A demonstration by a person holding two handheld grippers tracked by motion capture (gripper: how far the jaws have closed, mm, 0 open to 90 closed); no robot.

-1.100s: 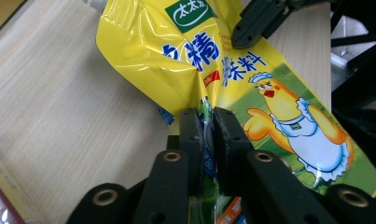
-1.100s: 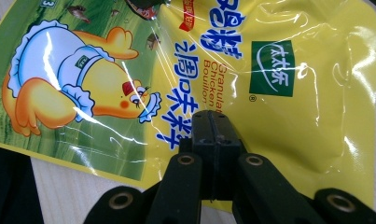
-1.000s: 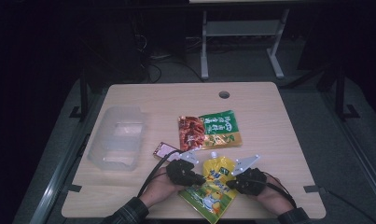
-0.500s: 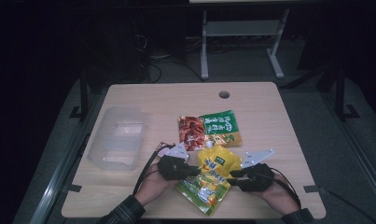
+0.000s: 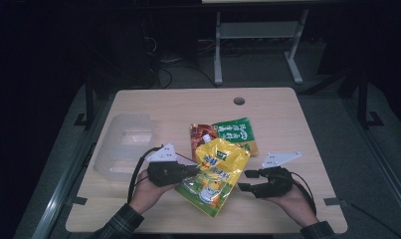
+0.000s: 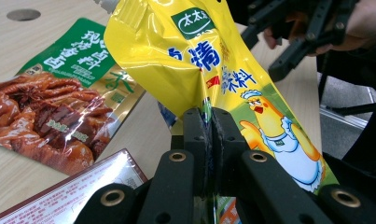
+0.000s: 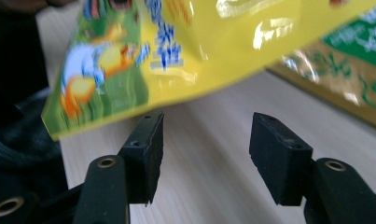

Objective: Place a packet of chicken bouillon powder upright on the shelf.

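A yellow pouch [image 5: 215,172] printed with a cartoon chicken hangs tilted above the table's front middle. My left gripper [image 5: 190,172] is shut on the pouch's left edge; in the left gripper view the jaws pinch the yellow pouch [image 6: 209,70] at my left gripper [image 6: 208,126]. My right gripper [image 5: 244,180] stands open just right of the pouch, apart from it. In the right gripper view the yellow pouch [image 7: 185,46] hangs above my right gripper [image 7: 205,140], with bare table between the jaws.
A red-and-green snack packet [image 5: 223,134] lies flat behind the pouch. A clear plastic tub [image 5: 126,144] stands at the left. A small dark-edged packet [image 6: 78,193] lies near my left gripper. A cable hole [image 5: 239,101] sits at the table's back.
The left gripper has lifted the yellow pouch up and back. The right gripper has let go of it, opened, and drawn away to the right.
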